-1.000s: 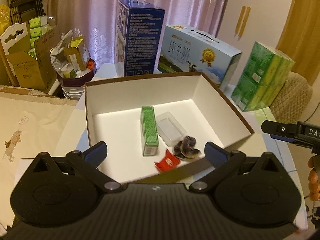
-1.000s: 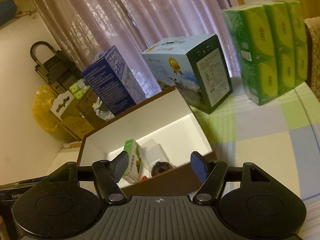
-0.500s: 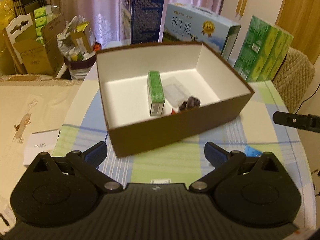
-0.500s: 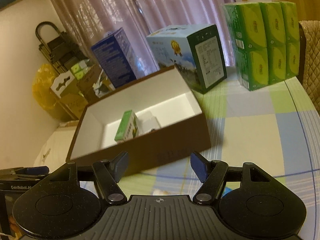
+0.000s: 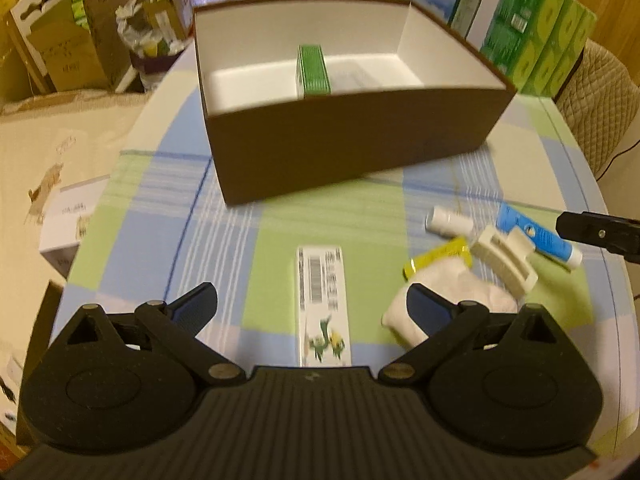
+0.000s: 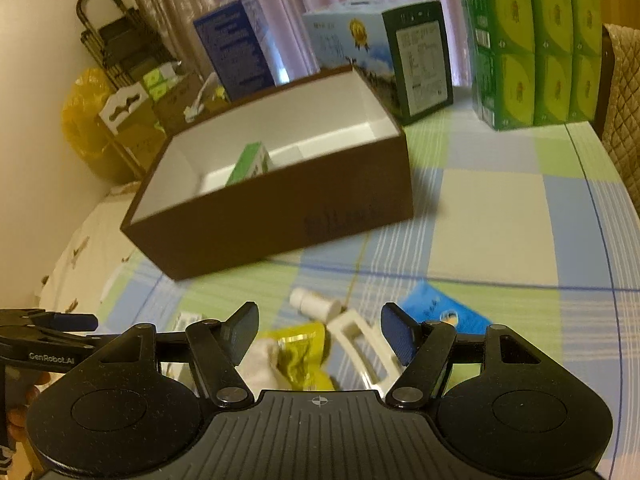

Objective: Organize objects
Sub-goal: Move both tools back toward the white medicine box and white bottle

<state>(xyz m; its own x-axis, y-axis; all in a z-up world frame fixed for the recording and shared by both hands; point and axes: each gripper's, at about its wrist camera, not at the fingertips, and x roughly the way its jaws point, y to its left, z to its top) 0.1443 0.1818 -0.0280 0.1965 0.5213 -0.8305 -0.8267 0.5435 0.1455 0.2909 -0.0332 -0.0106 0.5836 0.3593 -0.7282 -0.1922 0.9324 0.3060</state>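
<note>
Both claws hang wide apart over small things by the brown box.

Left view: the left gripper (image 5: 312,304) is spread, empty, above a white carton (image 5: 322,300); the brown box (image 5: 352,148) hides most of a green carton (image 5: 314,70). Right view: the right gripper (image 6: 319,330) is spread over a yellow packet (image 6: 298,354) and a white clip (image 6: 360,346), maybe a hair clip; a blue tube (image 6: 442,310) is partly hidden.

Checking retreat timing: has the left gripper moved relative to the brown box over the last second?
Yes. The left gripper has backed away from the brown box, exposing tablecloth between them.
</note>
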